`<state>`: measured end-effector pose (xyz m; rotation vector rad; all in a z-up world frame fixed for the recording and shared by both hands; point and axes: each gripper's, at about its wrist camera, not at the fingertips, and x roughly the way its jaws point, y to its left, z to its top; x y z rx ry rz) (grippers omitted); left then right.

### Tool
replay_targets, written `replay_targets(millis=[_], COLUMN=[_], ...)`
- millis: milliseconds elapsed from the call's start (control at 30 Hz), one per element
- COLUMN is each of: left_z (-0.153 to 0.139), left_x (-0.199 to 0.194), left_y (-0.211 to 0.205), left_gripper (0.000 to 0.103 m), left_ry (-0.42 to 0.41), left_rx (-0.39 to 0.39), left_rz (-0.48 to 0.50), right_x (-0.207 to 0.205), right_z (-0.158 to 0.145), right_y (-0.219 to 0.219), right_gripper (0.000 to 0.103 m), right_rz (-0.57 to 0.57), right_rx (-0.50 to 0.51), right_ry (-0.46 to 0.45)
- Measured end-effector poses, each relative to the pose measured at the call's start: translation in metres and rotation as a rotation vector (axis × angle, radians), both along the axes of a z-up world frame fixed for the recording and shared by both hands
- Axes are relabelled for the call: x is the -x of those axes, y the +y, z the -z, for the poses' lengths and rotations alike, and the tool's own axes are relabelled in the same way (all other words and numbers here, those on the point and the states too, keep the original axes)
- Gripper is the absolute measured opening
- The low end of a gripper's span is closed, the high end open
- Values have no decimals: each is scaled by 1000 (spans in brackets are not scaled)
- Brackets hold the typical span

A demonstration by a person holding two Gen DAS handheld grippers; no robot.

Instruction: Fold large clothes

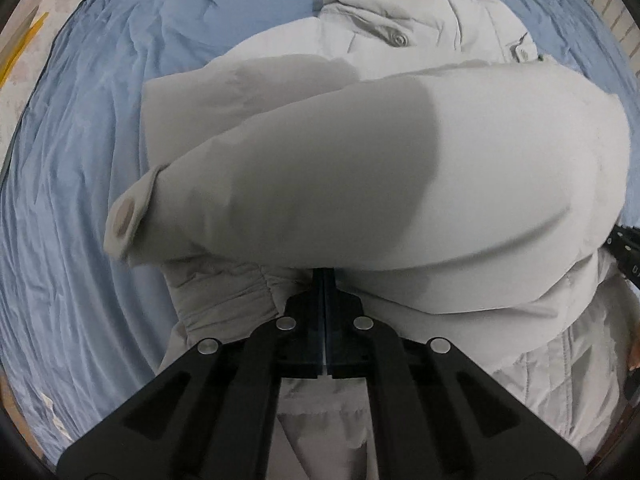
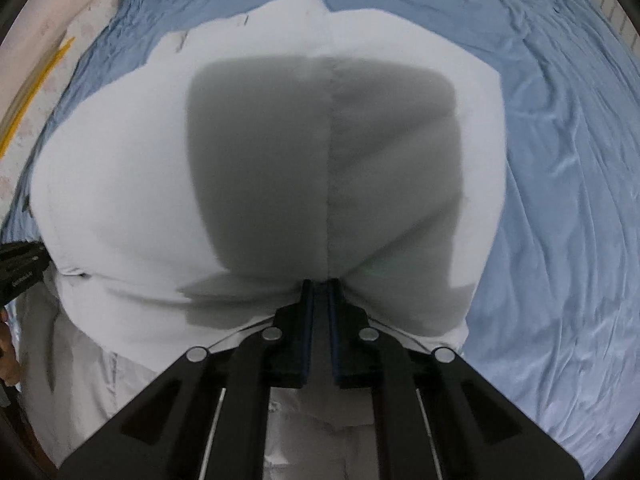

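— Since the jacket (image 1: 400, 152) is puffy and large, why is it bunched up off the sheet like that?

— It lies across the blue bedsheet (image 1: 72, 208), and its near part is lifted into a bulging fold. The left gripper (image 1: 324, 280) is clenched on fabric at the lower edge; the jaws meet with only a sliver between them. The right gripper (image 2: 321, 286) also pinches the pale cloth, its jaws a little wider apart, with the fabric drawn tight between them beside a seam.

— Two grips on the same edge, then?

— That is my reading: two holds keep the edge level, so the bulk can roll over toward the collar (image 1: 380, 4) instead of sagging in the middle.

— And the sleeve?

— One sleeve (image 1: 248, 168) lies crossed over the body, its cuff (image 1: 128, 216) with a round snap pointing left. Likely it was tucked in so the fold stays compact.

— Anything else around?

— In each view the other gripper's black body shows at the edge. Beyond the sheet, pale floor (image 1: 20, 40) with a yellow strip; brick wall (image 1: 616, 8) at the far right.
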<state>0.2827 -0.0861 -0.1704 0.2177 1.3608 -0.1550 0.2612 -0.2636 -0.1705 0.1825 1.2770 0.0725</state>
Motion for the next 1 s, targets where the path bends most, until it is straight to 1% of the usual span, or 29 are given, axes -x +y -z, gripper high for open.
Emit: replay_targets(millis=[100, 200, 267, 400, 500, 533, 567, 600, 667, 733, 800, 867, 900, 967, 1000], left_z=[6, 11, 16, 21, 15, 9, 3, -8, -25, -48, -65, -71, -71, -61, -49], left_x=[-3, -6, -10, -20, -20, -16, -12, -5, 8, 20, 21, 15, 8, -5, -14], left_y=[-7, -11, -12, -13, -13, -10, -7, -2, 5, 6, 1, -4, -12, -16, -22], left_gripper=[0, 0, 0, 0, 1, 1, 1, 1, 1, 13, 15, 15, 15, 15, 15], left_ry=[-1, 2, 14, 52, 57, 49, 40, 18, -23, -90, -132, -141, -149, -143, -113], left_rx=[-19, -27, -22, -5, 3, 18, 32, 56, 86, 99, 107, 117, 102, 64, 46], left_rz=[6, 15, 12, -8, -16, -19, -22, -30, -31, -25, -24, -20, -18, -16, -24], right_x=[-4, -9, -13, -16, -15, -12, -9, -5, 3, 8, 4, -5, -9, -22, -27], right_z=[6, 13, 16, 16, 12, 9, 1, -7, -26, -44, -61, -74, -78, -78, -74], right_y=[4, 4, 5, 11, 7, 6, 2, -4, -12, -18, -24, -28, -29, -20, -18], right_gripper=[6, 6, 6, 6, 6, 6, 8, 12, 12, 12, 12, 12, 12, 12, 12], right_rz=[-16, -18, -23, -35, -27, -19, 1, 20, 33, 42, 72, 103, 109, 103, 94], right_rx=[18, 6, 5, 36, 16, -2, -35, -70, -99, -99, -111, -137, -141, -132, -125], right_ry=[6, 14, 21, 22, 33, 38, 36, 19, -44, -103, -150, -196, -209, -215, -211])
